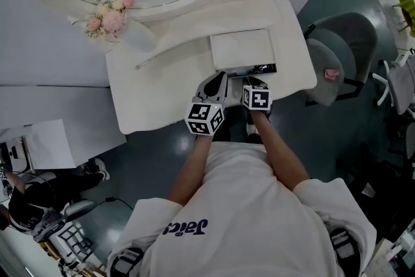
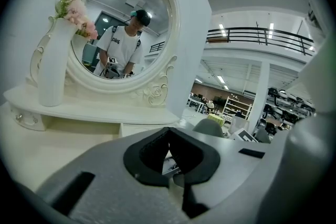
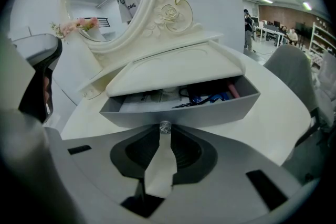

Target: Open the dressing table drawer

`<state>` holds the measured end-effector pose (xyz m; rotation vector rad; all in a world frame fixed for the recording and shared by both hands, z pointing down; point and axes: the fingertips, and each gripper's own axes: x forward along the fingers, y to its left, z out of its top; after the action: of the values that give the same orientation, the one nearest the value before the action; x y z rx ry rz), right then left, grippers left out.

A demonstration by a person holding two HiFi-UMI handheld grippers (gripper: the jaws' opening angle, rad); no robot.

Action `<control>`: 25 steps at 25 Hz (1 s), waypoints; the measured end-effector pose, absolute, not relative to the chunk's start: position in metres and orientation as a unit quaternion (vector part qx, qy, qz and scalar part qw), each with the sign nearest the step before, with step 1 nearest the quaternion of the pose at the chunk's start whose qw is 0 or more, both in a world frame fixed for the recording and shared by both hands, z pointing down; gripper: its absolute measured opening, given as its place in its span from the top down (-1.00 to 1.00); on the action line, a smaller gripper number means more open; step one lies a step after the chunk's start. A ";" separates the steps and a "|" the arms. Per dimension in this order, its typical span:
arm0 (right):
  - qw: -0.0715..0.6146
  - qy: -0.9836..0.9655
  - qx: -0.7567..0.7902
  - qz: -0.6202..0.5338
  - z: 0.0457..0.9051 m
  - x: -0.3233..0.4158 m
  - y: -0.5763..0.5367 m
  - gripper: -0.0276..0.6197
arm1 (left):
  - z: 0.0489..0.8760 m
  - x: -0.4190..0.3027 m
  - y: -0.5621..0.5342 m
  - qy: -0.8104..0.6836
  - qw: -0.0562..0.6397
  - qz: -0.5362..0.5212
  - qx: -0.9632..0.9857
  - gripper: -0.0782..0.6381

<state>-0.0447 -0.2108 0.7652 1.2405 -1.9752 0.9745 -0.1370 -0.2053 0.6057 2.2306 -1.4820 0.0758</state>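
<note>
The knob of the part-open drawer is clamped at the tips of the right gripper; the left gripper is closed, empty. A further straight draw backward seems called for.

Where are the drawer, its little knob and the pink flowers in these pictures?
drawer (image 3: 210, 111), right gripper view, on its grey front panel.
knob (image 3: 165, 126), right gripper view, on its clear round head.
flowers (image 1: 112, 20), head view, on a pink bloom above the vase.

smooth matt drawer (glassy knob)
</note>
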 end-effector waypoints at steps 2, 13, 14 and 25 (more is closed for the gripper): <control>0.303 -0.746 0.466 0.367 0.765 -0.044 -0.207 0.69 | 0.606 -0.135 -0.202 -0.537 0.230 0.027 0.811 0.74; 0.303 -0.750 0.462 0.365 0.767 -0.040 -0.187 0.69 | 0.609 -0.127 -0.186 -0.534 0.233 0.030 0.813 0.74; 0.304 -0.750 0.461 0.365 0.767 -0.040 -0.185 0.69 | 0.609 -0.127 -0.184 -0.534 0.233 0.031 0.812 0.74; 0.305 -0.751 0.455 0.369 0.768 -0.035 -0.166 0.69 | 0.608 -0.113 -0.175 -0.526 0.236 0.027 0.817 0.74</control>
<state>-0.0349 -0.1659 0.7681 1.2054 -1.9889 0.9772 -0.1134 -0.1751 0.6082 2.2403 -1.4422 0.0736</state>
